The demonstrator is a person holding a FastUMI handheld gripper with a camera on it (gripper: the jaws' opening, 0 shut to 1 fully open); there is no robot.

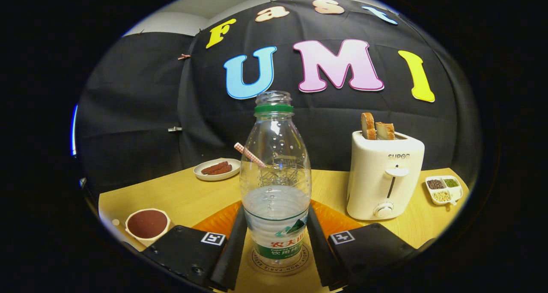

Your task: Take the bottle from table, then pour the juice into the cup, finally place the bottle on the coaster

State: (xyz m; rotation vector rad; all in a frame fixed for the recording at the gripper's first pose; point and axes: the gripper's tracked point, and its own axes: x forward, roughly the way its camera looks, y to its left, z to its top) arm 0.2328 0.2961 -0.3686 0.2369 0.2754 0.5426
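A clear plastic bottle (275,177) with a green neck ring and no cap stands upright between my fingers, about a third full of clear liquid. Its base rests on a round coaster (280,269) with a printed rim, lying on the wooden table. My gripper (276,241) is shut on the bottle's lower body, one finger pressed against each side. Behind the bottle, seen partly through it, stands a clear cup with a checked straw (249,155) poking out to the left; most of the cup is hidden.
An orange mat (336,221) lies under and beyond the fingers. A white toaster (383,177) with two bread slices stands ahead right, with a small divided dish of grains (444,189) beyond it. A bowl of brown powder (147,225) sits near left, a plate with brown cake (217,169) farther back.
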